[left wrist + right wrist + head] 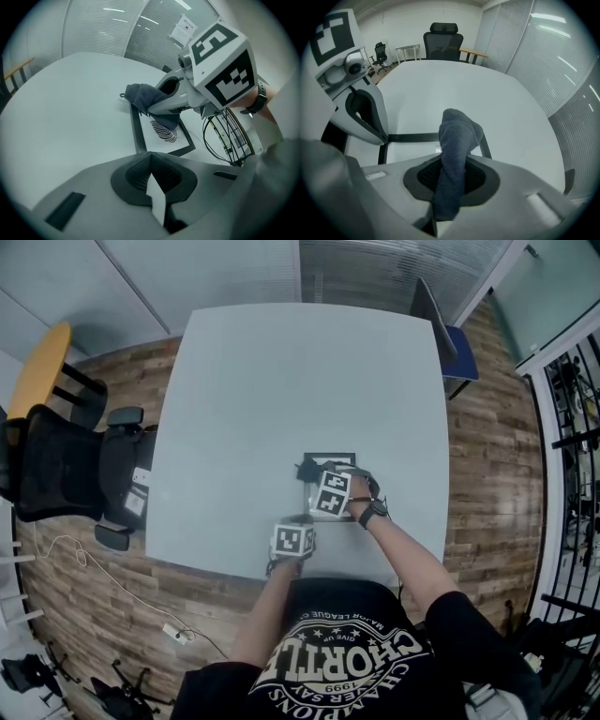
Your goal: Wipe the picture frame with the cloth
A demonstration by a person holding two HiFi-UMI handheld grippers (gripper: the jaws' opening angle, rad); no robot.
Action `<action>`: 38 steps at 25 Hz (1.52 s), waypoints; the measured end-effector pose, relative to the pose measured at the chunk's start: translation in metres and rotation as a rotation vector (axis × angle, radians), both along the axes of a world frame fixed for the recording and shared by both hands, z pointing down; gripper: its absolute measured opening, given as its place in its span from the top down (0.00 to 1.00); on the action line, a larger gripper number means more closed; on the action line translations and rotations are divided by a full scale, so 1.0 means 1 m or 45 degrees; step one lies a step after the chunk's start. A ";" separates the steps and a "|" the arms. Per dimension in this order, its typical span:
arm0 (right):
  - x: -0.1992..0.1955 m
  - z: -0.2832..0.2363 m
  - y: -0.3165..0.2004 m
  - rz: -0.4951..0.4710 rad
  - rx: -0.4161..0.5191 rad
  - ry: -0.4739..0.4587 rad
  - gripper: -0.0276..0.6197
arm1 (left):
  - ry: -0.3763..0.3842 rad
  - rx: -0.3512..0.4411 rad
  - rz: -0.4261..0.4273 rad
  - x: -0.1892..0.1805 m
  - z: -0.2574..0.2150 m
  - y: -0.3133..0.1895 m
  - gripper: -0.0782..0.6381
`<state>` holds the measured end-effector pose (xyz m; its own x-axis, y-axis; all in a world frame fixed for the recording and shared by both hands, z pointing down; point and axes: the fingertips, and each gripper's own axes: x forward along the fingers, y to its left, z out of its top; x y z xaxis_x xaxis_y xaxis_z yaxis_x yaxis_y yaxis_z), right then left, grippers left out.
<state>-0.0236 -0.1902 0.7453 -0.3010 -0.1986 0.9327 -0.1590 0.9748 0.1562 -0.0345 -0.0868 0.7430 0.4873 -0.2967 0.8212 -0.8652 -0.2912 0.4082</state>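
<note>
A black picture frame (325, 458) with a feather print lies flat near the front of the white table (281, 381). My right gripper (316, 472) is over it, shut on a dark grey cloth (457, 136). The cloth (143, 96) hangs bunched from the jaws and touches the frame (138, 133) near its far corner. The frame's black border (412, 137) shows just beyond the cloth. My left gripper (151, 178) is shut at the frame's near edge; nothing shows between its jaws. It sits close beside the right one (154, 110), and its white body (361, 112) fills the right gripper view's left.
A black office chair (56, 465) stands at the table's left side, and an orange-topped table (42, 367) beyond it. A blue chair (455, 348) is at the far right corner. Blinds and glass walls surround the room. A cable (103, 577) runs over the wooden floor.
</note>
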 end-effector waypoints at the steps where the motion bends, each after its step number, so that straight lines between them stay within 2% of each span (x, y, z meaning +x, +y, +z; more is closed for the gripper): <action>1: 0.007 0.000 0.000 0.010 0.000 0.008 0.85 | -0.002 0.002 0.001 0.000 0.000 0.000 0.90; 7: 0.059 0.002 0.001 0.031 0.042 0.097 0.84 | -0.004 0.003 0.006 0.001 0.002 0.001 0.90; 10: 0.082 -0.001 -0.001 0.080 0.052 0.097 0.84 | -0.012 0.004 0.012 0.002 0.002 0.001 0.90; 16: 0.094 -0.003 0.000 0.145 0.061 0.081 0.84 | -0.015 0.004 0.011 0.003 0.001 0.001 0.90; 18: 0.089 -0.005 0.000 0.160 0.046 0.080 0.84 | -0.012 0.009 0.010 0.003 0.000 0.000 0.90; 21: 0.067 -0.015 0.000 0.155 0.028 0.011 0.84 | -0.006 0.009 0.009 0.002 0.000 0.000 0.90; 26: 0.016 -0.024 0.005 0.066 0.013 -0.075 0.84 | -0.008 0.009 0.006 0.002 0.001 0.000 0.90; 31: -0.021 -0.017 0.014 -0.011 -0.021 -0.087 0.84 | 0.008 0.010 0.004 0.001 0.000 0.000 0.90; 34: -0.022 -0.003 0.019 -0.028 -0.046 -0.050 0.84 | -0.004 0.012 -0.001 0.002 0.000 -0.001 0.90; 38: -0.008 -0.001 0.022 0.014 -0.057 -0.059 0.84 | -0.020 0.026 0.014 0.001 0.000 -0.001 0.90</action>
<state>-0.0318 -0.1681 0.7442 -0.3420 -0.1605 0.9259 -0.1757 0.9789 0.1047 -0.0335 -0.0873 0.7434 0.4775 -0.3083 0.8228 -0.8682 -0.3090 0.3882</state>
